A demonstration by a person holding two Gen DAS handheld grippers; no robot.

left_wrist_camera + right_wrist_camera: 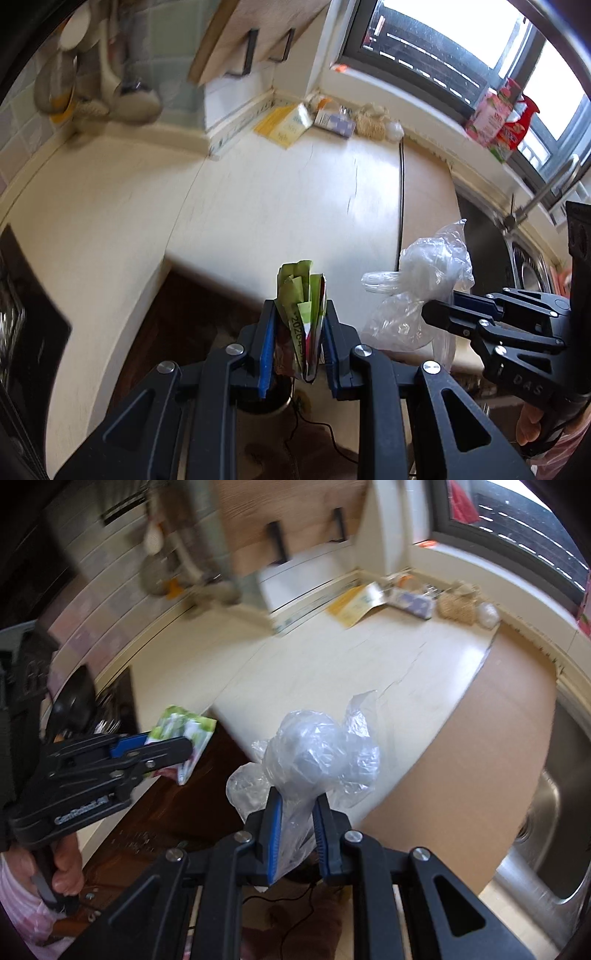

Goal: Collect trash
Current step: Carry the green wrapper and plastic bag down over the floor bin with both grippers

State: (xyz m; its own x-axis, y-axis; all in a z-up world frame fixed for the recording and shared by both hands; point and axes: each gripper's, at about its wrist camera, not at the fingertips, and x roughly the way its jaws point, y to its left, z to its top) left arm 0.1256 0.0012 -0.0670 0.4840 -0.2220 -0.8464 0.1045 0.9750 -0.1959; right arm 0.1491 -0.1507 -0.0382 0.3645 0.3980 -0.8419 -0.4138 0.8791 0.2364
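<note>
Left wrist view first: our left hand-held gripper [300, 325] is clamped on a crumpled green wrapper [301, 314], held out past the front edge of the cream worktop [258, 192]. Beside it, our right hand-held gripper [297, 834] pinches a clear plastic bag [314, 753], jaws nearly together on the film, also just off that worktop edge. At the worktop's back, near the window [443, 44], we see small boxes [291, 123]. A steel sink [554, 812] adjoins the worktop's right end.

Hanging utensils [92, 85] smear into blur; the sink [554, 812] and window [461, 55] run off-frame.
</note>
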